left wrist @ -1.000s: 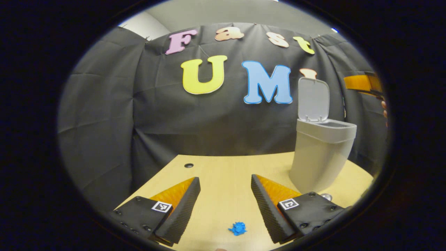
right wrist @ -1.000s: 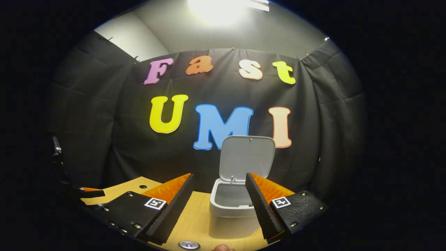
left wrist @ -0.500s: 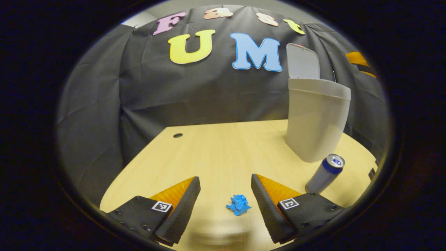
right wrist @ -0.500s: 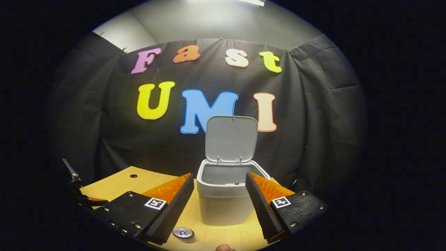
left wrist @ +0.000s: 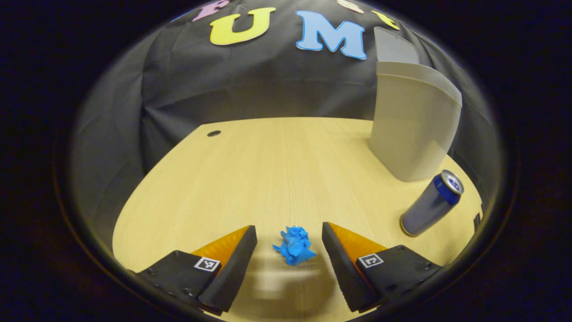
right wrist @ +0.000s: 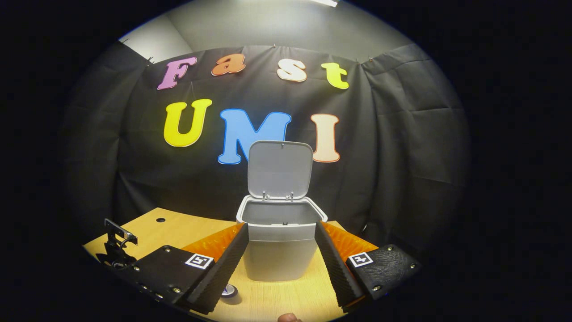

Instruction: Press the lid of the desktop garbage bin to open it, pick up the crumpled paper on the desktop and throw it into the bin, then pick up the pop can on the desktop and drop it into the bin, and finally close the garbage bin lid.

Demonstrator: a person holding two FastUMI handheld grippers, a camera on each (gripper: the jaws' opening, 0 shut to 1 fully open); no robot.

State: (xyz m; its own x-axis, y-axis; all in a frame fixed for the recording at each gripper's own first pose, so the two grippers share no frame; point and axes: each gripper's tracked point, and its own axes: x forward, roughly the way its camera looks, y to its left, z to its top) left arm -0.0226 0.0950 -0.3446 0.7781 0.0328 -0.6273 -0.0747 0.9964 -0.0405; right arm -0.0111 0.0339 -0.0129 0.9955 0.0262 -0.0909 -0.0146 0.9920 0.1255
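We see the bench [left wrist: 250, 170], the garbage bin [right wrist: 277, 243] at its back with lid [right wrist: 279, 170] upright, pop can [left wrist: 431, 203] just beside the bin, crumpled paper [left wrist: 294, 246] well apart from the bin between our left gripper [left wrist: 289, 255] fingers held apart, right gripper [right wrist: 280, 264] apart too, facing the bin

Open-lidded bin [right wrist: 276, 250] between spread gripper [right wrist: 280, 255] fingers

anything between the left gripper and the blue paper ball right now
Nothing visible does. The crumpled paper lies on bare desktop between the open fingers of the left gripper. The pop can and bin stand off to the side.
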